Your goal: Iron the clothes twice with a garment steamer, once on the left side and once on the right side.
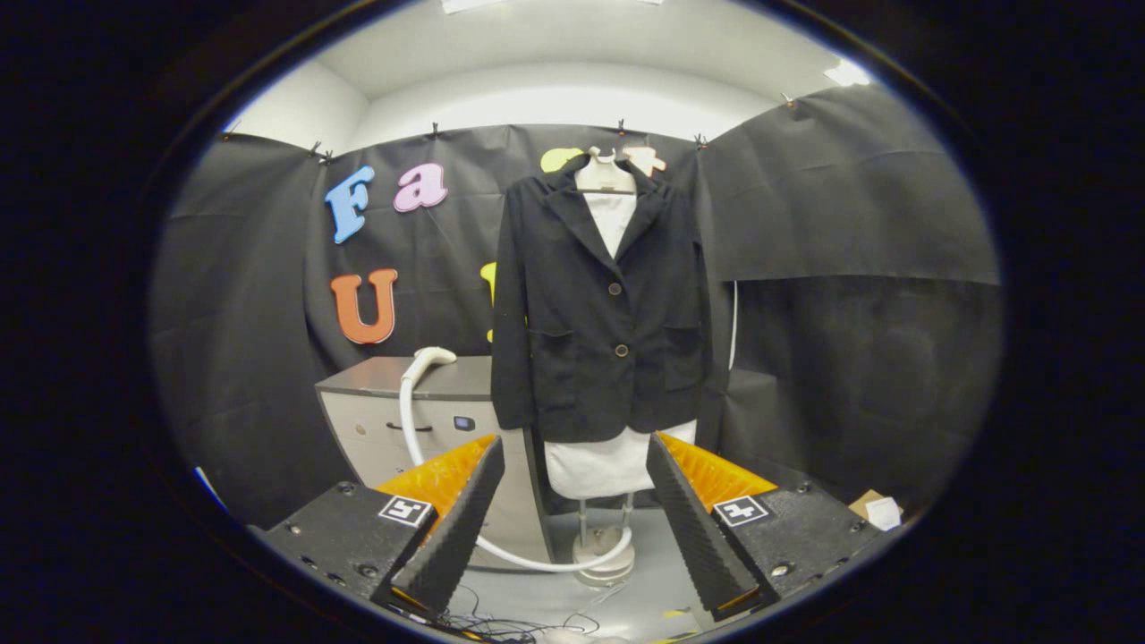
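A black blazer (601,304) hangs buttoned on a white dress form (608,465), which stands on a pole with a round foot (604,553). The steamer's white head (434,357) lies on top of a grey cabinet (420,394) to the blazer's left. Its white hose (410,420) runs down the cabinet front and curves across the floor to the form's foot. My gripper (572,456) is open and holds nothing. Its two fingers frame the hem of the blazer, well short of it and of the steamer.
Black cloth walls close the booth on three sides. A black-draped block (760,420) stands to the right of the form. Loose wires (528,622) lie on the grey floor between the fingers. A small cardboard piece with white paper (877,510) lies at the right.
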Demonstrator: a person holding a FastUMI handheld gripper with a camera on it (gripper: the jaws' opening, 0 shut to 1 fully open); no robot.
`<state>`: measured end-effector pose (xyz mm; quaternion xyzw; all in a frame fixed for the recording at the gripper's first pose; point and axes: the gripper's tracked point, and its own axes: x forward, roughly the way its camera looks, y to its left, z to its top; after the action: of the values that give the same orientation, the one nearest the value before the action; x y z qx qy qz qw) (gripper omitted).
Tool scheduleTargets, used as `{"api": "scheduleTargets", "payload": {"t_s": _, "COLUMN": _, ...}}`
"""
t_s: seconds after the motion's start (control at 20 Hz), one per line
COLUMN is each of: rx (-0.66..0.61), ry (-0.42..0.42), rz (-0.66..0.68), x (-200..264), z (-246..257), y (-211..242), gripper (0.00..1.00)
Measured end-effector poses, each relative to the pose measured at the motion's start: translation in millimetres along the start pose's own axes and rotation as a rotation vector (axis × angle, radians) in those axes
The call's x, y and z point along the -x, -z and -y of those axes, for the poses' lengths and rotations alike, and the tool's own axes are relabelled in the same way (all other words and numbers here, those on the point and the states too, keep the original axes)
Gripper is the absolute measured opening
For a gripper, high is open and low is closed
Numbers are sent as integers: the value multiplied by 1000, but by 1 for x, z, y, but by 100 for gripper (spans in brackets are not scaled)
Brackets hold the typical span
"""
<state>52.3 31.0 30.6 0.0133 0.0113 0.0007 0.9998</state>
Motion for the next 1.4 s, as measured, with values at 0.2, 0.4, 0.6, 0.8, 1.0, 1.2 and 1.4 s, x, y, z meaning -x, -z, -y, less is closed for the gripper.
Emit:
{"api": "scheduleTargets", "payload": {"t_s": 0.2, "rx": 5, "ry": -43, "rz": 7, "x": -43, "z": -28, "y": -28, "gripper": 99}}
{"api": "scheduleTargets", "payload": {"t_s": 0.4, "rx": -3, "ry": -123, "rz": 20, "x": -95, "z": -74, "y": -59, "gripper": 99}}
{"api": "scheduleTargets", "payload": {"t_s": 0.6, "rx": 7, "ry": -194, "rz": 12, "x": -153, "z": -130, "y": -88, "gripper": 99}}
{"api": "scheduleTargets", "payload": {"t_s": 0.8, "rx": 25, "ry": -274, "rz": -28, "x": -217, "z": -193, "y": -102, "gripper": 99}}
{"api": "scheduleTargets", "payload": {"t_s": 1.0, "rx": 44, "ry": -310, "rz": -117, "x": -283, "z": -254, "y": -100, "gripper": 99}}
{"api": "scheduleTargets", "payload": {"t_s": 1.2, "rx": 82, "ry": -317, "rz": -235, "x": -359, "z": -310, "y": -81, "gripper": 99}}
{"api": "scheduleTargets", "payload": {"t_s": 1.4, "rx": 133, "ry": -301, "rz": -346, "x": -420, "z": -349, "y": -52, "gripper": 99}}
